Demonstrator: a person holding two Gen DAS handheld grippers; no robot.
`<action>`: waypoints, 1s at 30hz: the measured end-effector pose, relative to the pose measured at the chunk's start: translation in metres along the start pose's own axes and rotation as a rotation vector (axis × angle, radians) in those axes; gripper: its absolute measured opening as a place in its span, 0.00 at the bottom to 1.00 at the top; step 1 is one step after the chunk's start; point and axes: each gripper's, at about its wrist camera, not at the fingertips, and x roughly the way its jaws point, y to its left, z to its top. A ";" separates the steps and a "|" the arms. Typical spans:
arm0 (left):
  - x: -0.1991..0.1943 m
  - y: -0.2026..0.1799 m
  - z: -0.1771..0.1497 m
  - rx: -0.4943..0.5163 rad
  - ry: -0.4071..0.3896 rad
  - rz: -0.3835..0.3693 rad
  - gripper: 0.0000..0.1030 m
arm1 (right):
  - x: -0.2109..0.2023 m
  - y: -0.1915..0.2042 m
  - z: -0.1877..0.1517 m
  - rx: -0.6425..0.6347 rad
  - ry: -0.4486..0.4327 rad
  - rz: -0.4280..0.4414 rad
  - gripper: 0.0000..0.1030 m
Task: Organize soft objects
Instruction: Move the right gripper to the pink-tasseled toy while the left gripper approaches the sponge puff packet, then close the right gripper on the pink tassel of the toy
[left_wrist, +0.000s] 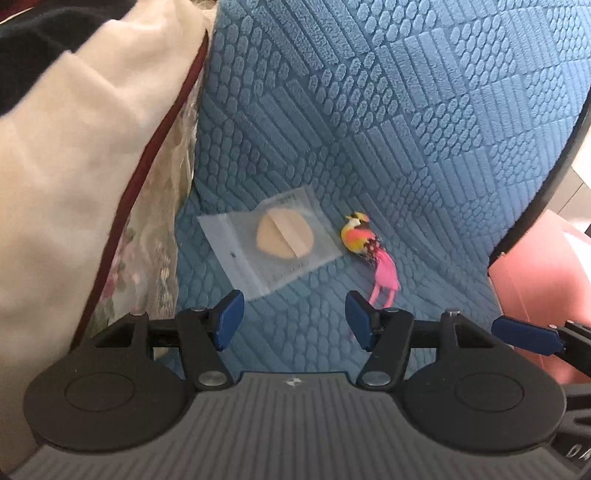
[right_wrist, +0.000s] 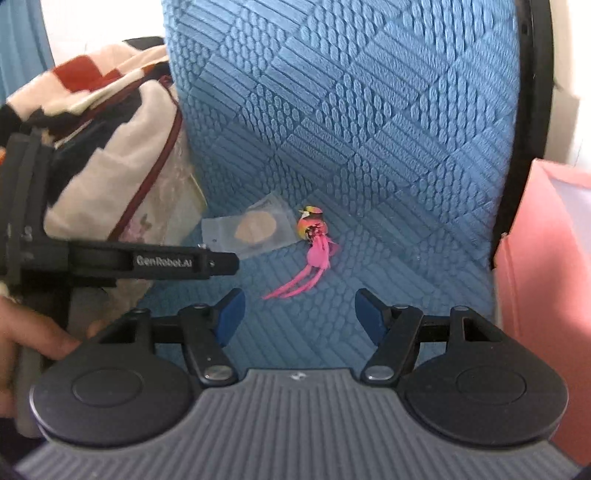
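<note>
One clear zip bag holding one beige powder puff lies on the blue textured cover. One feathered toy bird lies just beside it at three o'clock. Left gripper and right gripper hover nearby, both parted and empty.

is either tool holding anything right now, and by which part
Nothing is held. The left tool and right tool both stand open and empty above the blue cushion, short of the toy bird.
</note>
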 end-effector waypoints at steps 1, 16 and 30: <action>0.003 0.000 0.002 0.005 -0.001 0.000 0.65 | 0.003 -0.002 0.001 0.005 0.001 0.006 0.66; 0.044 0.008 0.040 -0.021 -0.032 0.016 0.74 | 0.065 -0.007 0.044 -0.049 0.002 0.035 0.57; 0.072 0.009 0.046 0.013 0.003 0.043 0.80 | 0.108 0.002 0.030 -0.147 0.119 -0.001 0.44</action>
